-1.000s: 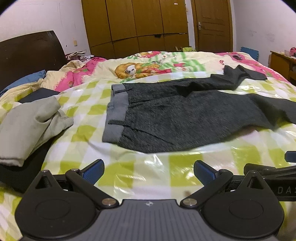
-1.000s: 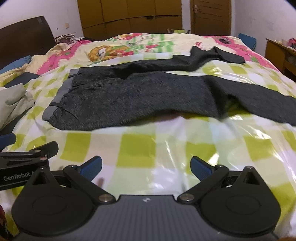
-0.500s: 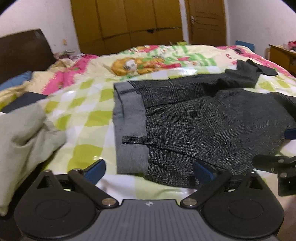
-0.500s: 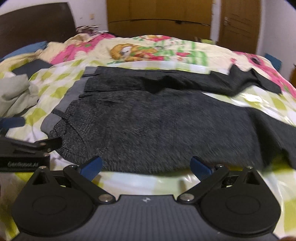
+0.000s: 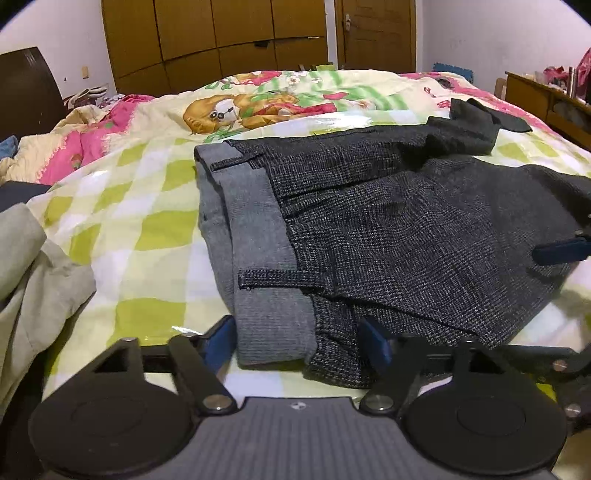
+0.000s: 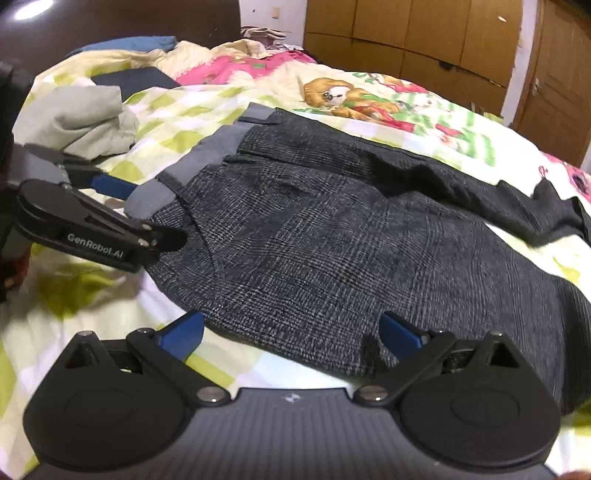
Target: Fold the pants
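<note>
No container shows in either view. The dark checked pants [image 5: 406, 229] lie spread flat on the bed [image 5: 147, 229], on its green-and-white checked cover, with the grey waistband [image 5: 258, 258] toward the headboard side and the legs running off to the right.

The left gripper [image 5: 295, 343] sits low at the near waistband corner, jaws apart; the corner of the waistband and the adjoining checked fabric lie between its blue fingertips [image 5: 373, 343], not yet pinched. The right gripper [image 6: 291, 330] is also spread wide, at the near edge of the pants further along the seat; the fabric edge lies between its blue pads [image 6: 181, 332], the right-hand one over the cloth.

The left wrist view shows a wooden door [image 5: 376, 33] and a side cabinet [image 5: 546, 99] at right. The right wrist view shows the left gripper from the side, its tip touching the waistband corner, plus a crumpled beige garment [image 6: 85, 118] and a dark flat item [image 6: 133, 79] near the headboard [image 6: 110, 22].
</note>
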`<move>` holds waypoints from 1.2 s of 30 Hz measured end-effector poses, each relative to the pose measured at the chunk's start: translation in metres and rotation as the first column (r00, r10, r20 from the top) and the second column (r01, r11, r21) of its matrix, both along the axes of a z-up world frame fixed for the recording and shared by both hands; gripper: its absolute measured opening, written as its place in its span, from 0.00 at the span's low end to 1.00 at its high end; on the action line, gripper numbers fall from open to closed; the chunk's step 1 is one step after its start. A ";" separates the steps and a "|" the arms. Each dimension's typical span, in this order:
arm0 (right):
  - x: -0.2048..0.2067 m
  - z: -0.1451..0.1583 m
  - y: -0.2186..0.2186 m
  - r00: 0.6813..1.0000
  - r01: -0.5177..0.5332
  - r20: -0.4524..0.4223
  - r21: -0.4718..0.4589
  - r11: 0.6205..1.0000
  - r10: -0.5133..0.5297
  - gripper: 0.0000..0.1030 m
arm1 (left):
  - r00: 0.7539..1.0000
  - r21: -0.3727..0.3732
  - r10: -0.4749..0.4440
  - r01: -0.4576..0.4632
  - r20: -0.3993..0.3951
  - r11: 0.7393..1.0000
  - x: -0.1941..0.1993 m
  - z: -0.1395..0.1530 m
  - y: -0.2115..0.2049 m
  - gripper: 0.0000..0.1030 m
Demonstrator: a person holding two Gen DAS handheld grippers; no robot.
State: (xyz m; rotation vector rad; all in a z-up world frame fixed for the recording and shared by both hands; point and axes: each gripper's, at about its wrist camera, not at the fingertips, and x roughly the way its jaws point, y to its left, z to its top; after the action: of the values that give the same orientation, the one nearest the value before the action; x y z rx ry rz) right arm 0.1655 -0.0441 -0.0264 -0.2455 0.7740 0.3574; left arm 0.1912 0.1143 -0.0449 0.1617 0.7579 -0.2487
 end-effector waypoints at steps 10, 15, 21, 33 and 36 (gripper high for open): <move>0.010 0.001 0.023 0.988 -0.151 -0.039 -0.027 0.988 0.150 0.81 | 1.000 -0.064 -0.017 0.015 -0.023 0.998 -0.003 0.012 0.018 0.60; 0.017 -0.005 0.033 0.982 -0.160 -0.093 0.032 0.987 0.162 0.76 | 1.000 -0.050 0.012 -0.013 -0.019 0.999 -0.012 0.018 0.032 0.59; 0.005 0.005 0.054 0.966 -0.182 -0.167 0.109 0.977 0.199 0.40 | 0.999 -0.043 0.025 -0.026 -0.021 0.999 -0.031 0.028 0.048 0.58; -0.048 0.015 0.111 0.919 -0.253 -0.233 0.269 0.930 0.317 0.44 | 0.984 0.026 0.167 -0.166 -0.066 0.986 -0.096 0.033 0.096 0.58; -0.054 0.029 0.099 0.935 -0.202 -0.213 0.337 0.920 0.284 0.43 | 0.982 0.029 0.190 -0.189 -0.023 0.982 -0.111 0.045 0.094 0.62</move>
State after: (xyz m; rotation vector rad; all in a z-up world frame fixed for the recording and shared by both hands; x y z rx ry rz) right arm 0.1111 0.0545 0.0027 0.0036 0.9330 0.7543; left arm 0.0797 0.2081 0.0003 0.1104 0.7971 -0.0601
